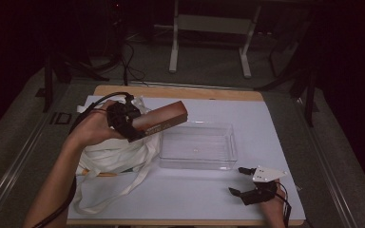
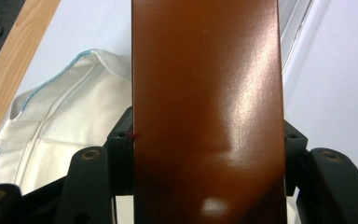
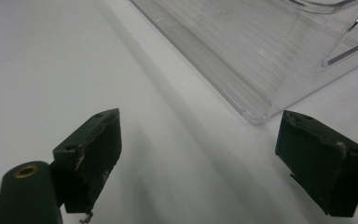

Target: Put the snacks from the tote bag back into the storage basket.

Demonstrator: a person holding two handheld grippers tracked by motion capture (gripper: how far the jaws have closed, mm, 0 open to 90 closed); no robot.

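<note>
Roughly centre on the white table cover (image 1: pixel 195 199) sits a clear plastic tray (image 1: pixel 197 145), beside a cream cloth bag (image 1: pixel 116 156). Left gripper (image 1: pixel 132 124) clamps a long glossy brown box (image 1: pixel 164 117), lifted above the bag. Right gripper (image 1: pixel 240 183) jaws wide, holding nothing.

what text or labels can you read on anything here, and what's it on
Brown box held in the left hand-held gripper: a pale line of print along its side, too small and blurred to read.
White cloth bag: no text visible.
Clear plastic tray: no text visible.
</note>
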